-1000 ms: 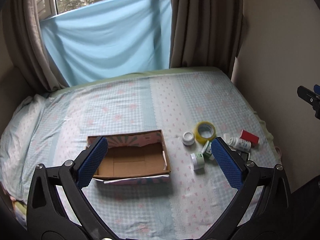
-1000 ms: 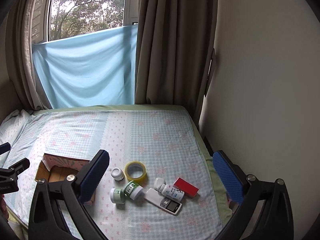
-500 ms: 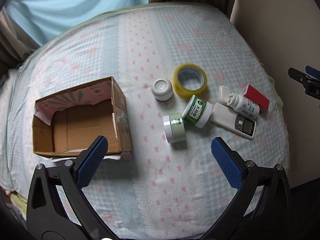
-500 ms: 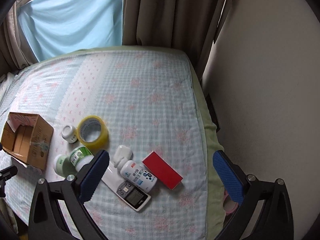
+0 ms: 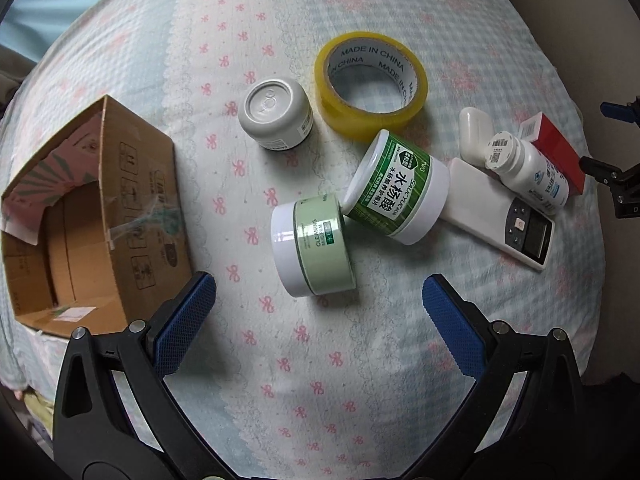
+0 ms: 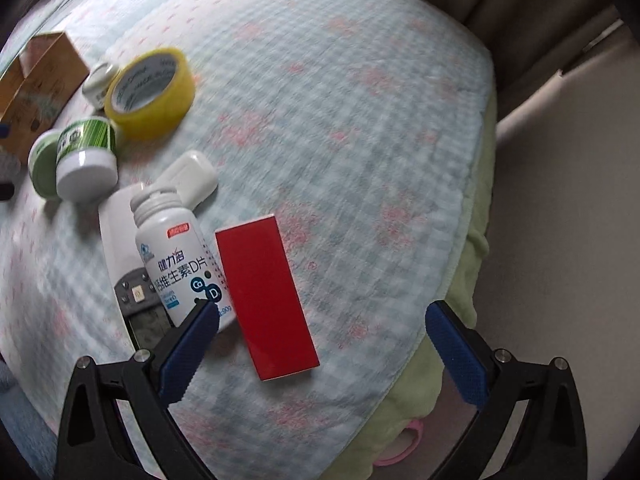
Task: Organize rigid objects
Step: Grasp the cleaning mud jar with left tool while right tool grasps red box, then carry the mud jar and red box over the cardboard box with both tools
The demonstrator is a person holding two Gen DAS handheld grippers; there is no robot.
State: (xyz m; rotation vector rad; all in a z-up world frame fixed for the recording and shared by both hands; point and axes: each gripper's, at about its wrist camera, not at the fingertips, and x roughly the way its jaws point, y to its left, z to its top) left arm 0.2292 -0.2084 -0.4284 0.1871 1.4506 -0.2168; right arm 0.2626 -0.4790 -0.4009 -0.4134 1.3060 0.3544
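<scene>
Both grippers have been lowered toward the bedspread [image 5: 360, 380] since the earlier frames, and the objects now fill each view

Step in hand: approach; nothing has been lifted, and the cardboard box [image 5: 132, 216] appears to hold none of the items

Left gripper [image 5: 316, 300]: held wide apart, empty, poised just short of the pale green jar [image 5: 316, 240], which lies on its side touching the dark green jar [image 5: 396, 188]

Right gripper [image 6: 320, 320]: likewise spread and empty, with the red box [image 6: 264, 296] between its fingers and the vitamin bottle [image 6: 176, 260] at the left pad

Next move, as judged: the pale green jar is to be straddled across its round body and closed on squarely, since rolling is likely

Others present: tape roll [image 5: 372, 84], grey-lidded jar [image 5: 276, 114], remote control [image 5: 500, 216], small white case [image 5: 474, 132]

Obstructions: the dark green jar leans against the target; the bottle rests across the remote and against the red box
</scene>
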